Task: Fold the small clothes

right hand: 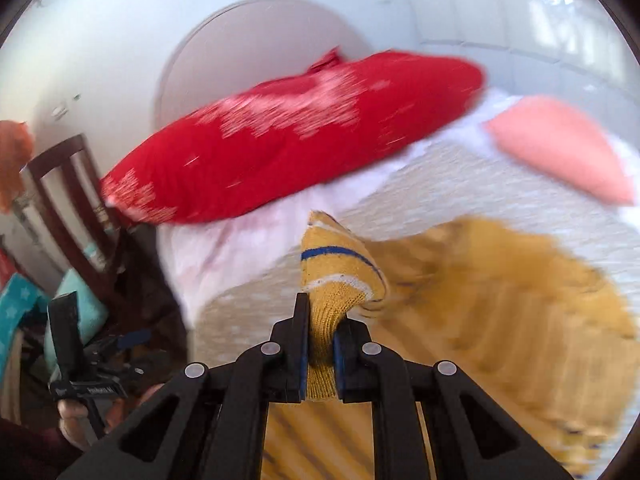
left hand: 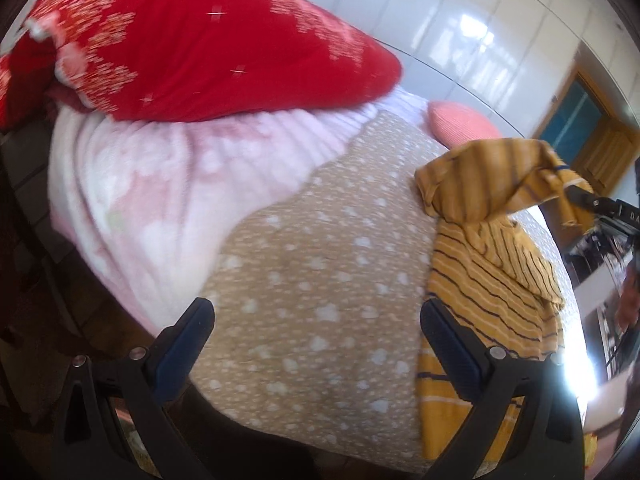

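The mustard striped knit top (left hand: 492, 268) lies partly on the bed (left hand: 320, 280), one end lifted and bunched in the right tongs (right hand: 322, 344), which are closed on a thick fold. It looks light, soft and floppy, so it will likely sag and stretch; hems or seams seem the surest holds. The left tongs (left hand: 316, 320) hang wide apart, empty, just beside it. A red pillow (left hand: 208, 40) lies beyond.

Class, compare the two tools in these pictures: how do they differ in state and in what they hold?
The right tool is shut, pinching a bunched edge of the yellow striped garment; the left tool is wide open and holds nothing. The right tool lifts cloth off the bed; the left tool hovers above the spotted blanket. Both have black fingers with blue pads.
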Demonstrator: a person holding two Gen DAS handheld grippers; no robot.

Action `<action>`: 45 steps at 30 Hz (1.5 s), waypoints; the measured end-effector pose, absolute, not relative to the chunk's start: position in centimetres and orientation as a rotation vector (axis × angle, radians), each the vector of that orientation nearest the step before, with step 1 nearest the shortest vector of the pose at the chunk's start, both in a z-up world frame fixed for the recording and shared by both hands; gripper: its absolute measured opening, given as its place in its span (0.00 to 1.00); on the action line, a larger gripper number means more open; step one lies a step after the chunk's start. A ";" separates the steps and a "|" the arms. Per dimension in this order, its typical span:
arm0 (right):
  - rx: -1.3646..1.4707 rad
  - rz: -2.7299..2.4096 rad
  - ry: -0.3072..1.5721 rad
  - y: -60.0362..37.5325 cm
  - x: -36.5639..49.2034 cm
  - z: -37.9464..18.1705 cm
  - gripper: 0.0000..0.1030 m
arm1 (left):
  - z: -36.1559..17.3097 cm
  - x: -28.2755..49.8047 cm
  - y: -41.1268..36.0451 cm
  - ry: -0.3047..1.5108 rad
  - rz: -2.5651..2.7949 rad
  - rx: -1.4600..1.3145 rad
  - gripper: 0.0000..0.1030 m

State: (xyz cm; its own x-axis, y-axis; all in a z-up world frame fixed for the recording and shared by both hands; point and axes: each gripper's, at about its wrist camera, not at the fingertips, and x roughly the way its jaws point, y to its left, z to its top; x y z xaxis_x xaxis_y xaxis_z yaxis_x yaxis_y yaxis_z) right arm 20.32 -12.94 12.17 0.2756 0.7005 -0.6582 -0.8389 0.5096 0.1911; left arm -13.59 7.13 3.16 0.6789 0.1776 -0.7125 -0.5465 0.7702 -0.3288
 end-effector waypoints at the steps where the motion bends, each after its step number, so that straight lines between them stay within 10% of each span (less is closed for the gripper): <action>1: -0.220 0.989 0.772 -14.9 21.6 12.4 0.10 | 3.2 -13.2 6.8 0.720 0.419 -0.555 1.00; 6: -0.222 0.712 0.931 -23.6 28.4 8.8 0.13 | 3.4 -10.3 4.4 0.743 0.344 -0.532 1.00; 20: -0.020 0.575 0.933 -31.2 28.6 2.3 0.71 | 3.1 -3.1 -2.1 0.828 0.195 -0.412 1.00; 24: -0.094 0.545 0.945 -28.7 30.6 -0.1 0.71 | 2.9 -2.4 -3.6 0.847 0.171 -0.363 1.00; 27: -0.096 0.624 1.034 -27.0 31.6 -1.0 0.07 | 2.8 -2.2 -3.7 0.852 0.176 -0.340 1.00; 33: -0.080 0.534 0.840 -28.2 31.7 4.3 0.08 | 1.8 -2.4 -1.9 0.866 0.222 -0.382 1.00; 36: -0.105 0.371 0.893 -30.1 32.3 2.9 0.40 | 1.2 -2.8 -1.0 0.872 0.226 -0.432 1.00; 45: 0.213 0.595 1.103 -39.4 24.7 0.6 0.52 | -1.5 -3.2 -0.1 0.935 0.182 -0.472 1.00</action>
